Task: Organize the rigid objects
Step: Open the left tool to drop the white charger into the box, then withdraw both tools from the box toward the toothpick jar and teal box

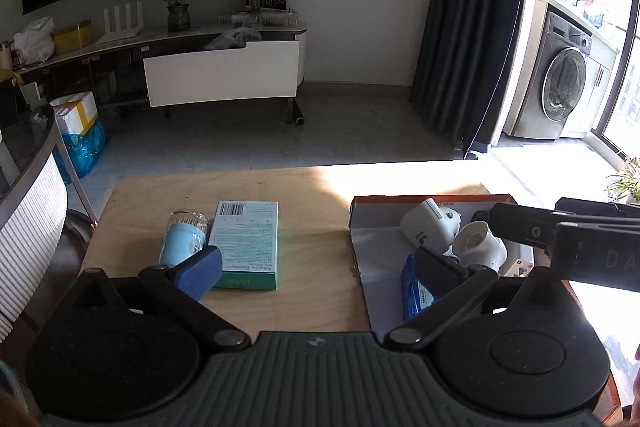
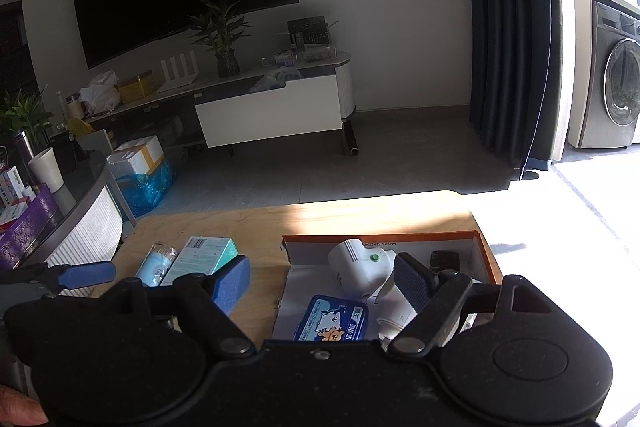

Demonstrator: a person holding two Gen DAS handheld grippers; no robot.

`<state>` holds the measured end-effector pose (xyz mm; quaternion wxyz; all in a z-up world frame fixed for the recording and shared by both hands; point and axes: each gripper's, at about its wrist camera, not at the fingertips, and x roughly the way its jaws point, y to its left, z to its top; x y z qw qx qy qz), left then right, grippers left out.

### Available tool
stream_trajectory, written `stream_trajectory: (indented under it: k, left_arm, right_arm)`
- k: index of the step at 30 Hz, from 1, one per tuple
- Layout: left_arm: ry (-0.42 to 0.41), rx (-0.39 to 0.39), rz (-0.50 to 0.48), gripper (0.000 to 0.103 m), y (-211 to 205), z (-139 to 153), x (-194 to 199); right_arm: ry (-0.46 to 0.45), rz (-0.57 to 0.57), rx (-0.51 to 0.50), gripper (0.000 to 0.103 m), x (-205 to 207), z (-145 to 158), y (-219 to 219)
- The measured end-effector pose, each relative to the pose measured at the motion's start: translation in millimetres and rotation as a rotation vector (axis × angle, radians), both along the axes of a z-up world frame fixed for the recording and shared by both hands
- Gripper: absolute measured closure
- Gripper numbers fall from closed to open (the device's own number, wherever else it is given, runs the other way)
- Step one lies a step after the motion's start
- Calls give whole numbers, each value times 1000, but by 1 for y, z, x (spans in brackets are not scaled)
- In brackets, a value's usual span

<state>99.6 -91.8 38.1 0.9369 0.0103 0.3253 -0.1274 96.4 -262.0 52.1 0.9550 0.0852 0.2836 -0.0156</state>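
Note:
My left gripper (image 1: 320, 271) is open over bare wood, nothing between its blue pads. Just ahead on the left lie a teal box (image 1: 245, 245) and a light blue clear-capped bottle (image 1: 184, 241), side by side. To the right stands an orange-rimmed cardboard tray (image 1: 360, 227) holding a white device with a green button (image 1: 430, 229), a white cylinder (image 1: 480, 245) and a blue tin (image 1: 414, 291). My right gripper (image 2: 324, 283) is open above the tray's left wall (image 2: 286, 267), holding nothing. Below it is the blue tin (image 2: 332, 319). A small dark object (image 2: 444, 259) sits at the tray's back right.
The wooden table (image 2: 360, 215) ends a short way beyond the tray, with grey floor behind. A curved ribbed white counter (image 2: 88, 227) crowded with boxes stands close on the left. The left gripper's blue finger (image 2: 86, 275) shows at the left edge. A thumb (image 2: 20, 407) holds the right gripper.

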Motion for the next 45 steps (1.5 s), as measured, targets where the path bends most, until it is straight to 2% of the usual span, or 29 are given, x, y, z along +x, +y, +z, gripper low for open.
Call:
stream_trajectory:
  k: [4,18,45]
  left_arm:
    - [13,-38,21,0,18,-3,-3]
    - [39,-12,153,0,75,-12,-2]
    - [36,17,171,0,104,-21,13]
  right_arm:
    - [2,15,-5,5,1,0,14]
    - [58,96,-14,4,11,-13,64]
    - [101,163,-23,4,29,-25,101]
